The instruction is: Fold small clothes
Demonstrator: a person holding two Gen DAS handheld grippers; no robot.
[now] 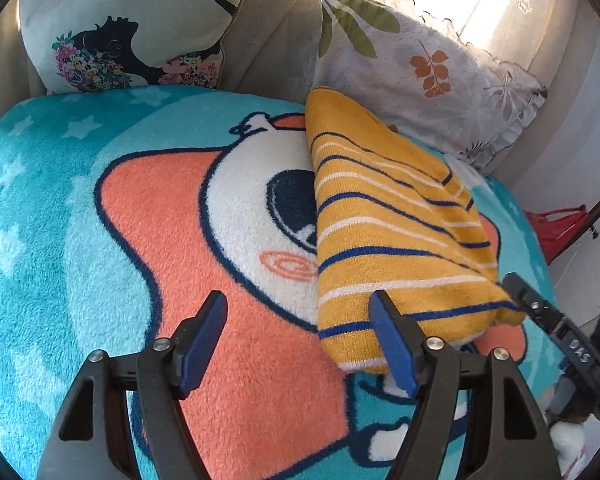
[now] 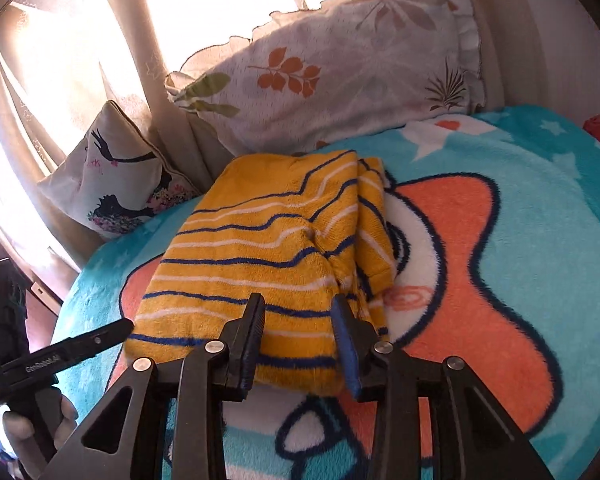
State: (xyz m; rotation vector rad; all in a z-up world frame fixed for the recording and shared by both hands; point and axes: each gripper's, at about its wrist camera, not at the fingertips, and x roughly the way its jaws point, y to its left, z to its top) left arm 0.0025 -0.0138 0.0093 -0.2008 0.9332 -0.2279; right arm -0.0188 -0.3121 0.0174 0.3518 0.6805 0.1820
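Note:
A small yellow garment (image 1: 396, 232) with blue and white stripes lies folded into a long bundle on a fleece blanket; it also shows in the right wrist view (image 2: 268, 256). My left gripper (image 1: 300, 328) is open and empty, its right finger at the garment's near left edge. My right gripper (image 2: 300, 320) is open over the garment's near edge, holding nothing; it also shows in the left wrist view (image 1: 540, 312) at the garment's right corner. The left gripper shows at the left of the right wrist view (image 2: 80, 344).
The turquoise blanket (image 1: 60, 240) with an orange star cartoon covers the surface. A leaf-print pillow (image 1: 428, 80) and a cushion (image 1: 124, 32) with a dark figure lean at the back against beige curtains. A red item (image 1: 556, 228) sits at the right edge.

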